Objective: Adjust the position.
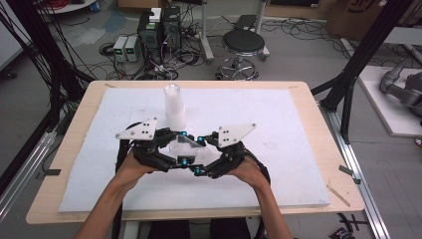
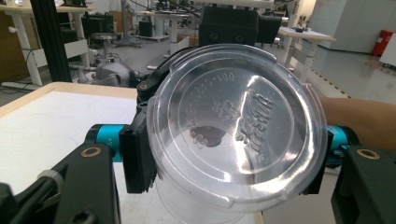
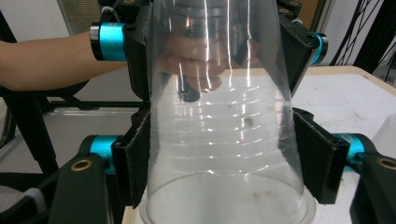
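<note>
High view: left gripper (image 1: 175,141) and right gripper (image 1: 200,141) meet over white-padded desk (image 1: 278,149), clear plastic cup (image 1: 180,147) between them; stack of translucent white cups (image 1: 174,105) stands behind.
Left gripper view: fingers (image 2: 137,158) pinch cup below its clear round lid (image 2: 238,123).
Right gripper view: fingers (image 3: 133,163) pressed on cup wall.

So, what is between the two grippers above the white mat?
A clear plastic cup lies sideways between the left gripper and the right gripper, each shut on it. The high view shows this; the right gripper view shows its wall between pads.
</note>
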